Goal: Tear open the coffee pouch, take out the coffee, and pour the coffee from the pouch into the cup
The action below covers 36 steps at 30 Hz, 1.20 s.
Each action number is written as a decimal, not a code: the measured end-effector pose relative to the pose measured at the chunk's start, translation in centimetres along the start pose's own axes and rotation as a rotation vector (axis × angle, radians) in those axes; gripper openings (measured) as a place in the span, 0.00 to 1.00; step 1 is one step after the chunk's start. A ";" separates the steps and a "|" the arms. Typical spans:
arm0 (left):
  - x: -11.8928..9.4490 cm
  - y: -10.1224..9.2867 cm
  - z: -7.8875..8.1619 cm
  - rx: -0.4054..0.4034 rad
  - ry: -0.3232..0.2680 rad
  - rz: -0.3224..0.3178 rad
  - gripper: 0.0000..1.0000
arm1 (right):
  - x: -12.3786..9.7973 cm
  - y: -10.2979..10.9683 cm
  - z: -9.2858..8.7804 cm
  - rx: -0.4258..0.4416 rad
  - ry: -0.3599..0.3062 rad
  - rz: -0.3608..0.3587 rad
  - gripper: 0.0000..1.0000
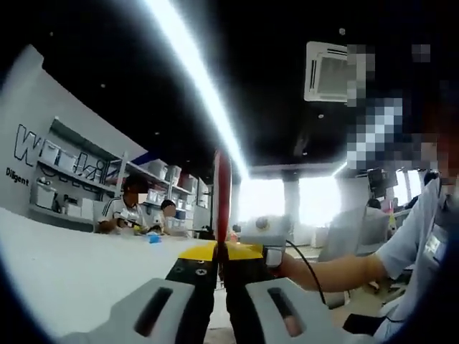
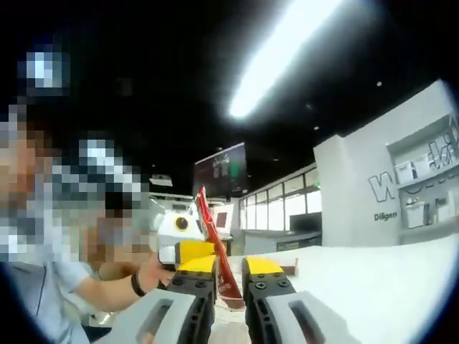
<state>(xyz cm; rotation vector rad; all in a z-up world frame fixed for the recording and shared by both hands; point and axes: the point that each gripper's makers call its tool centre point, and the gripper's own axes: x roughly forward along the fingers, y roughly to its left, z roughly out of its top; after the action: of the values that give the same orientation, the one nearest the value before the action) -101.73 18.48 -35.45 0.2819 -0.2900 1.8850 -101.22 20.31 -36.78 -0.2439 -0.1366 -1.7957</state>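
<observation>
While both sets of jaws pinch the coffee pouch (image 1: 222,197), it stands edge-on, long axis upright, above the table (image 1: 64,265). L gripper (image 1: 219,276) clamps low; R gripper (image 2: 228,276) grips the opposite side, approx. equally near.

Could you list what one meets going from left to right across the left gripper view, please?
Wall lettering → two seated people at the shelves → red coffee pouch held edge-on in the left gripper → the right gripper → the person's forearm → the person's light shirt.
</observation>
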 end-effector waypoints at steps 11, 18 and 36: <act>0.0 0.3 0.0 -0.005 -0.015 0.008 0.06 | 0.1 0.3 -0.2 -0.037 0.029 0.005 0.05; 0.2 0.2 -0.1 -0.009 -0.017 0.010 0.09 | 0.0 0.3 -0.1 -0.104 0.049 -0.007 0.03; 0.9 -0.4 0.5 -0.064 -0.071 -0.029 0.05 | -0.2 0.2 0.1 -0.071 0.021 0.015 0.10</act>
<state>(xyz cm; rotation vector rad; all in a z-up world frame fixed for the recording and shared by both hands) -101.63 19.19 -34.64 0.3083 -0.3917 1.8356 -100.97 20.42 -36.73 -0.2760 -0.0559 -1.7896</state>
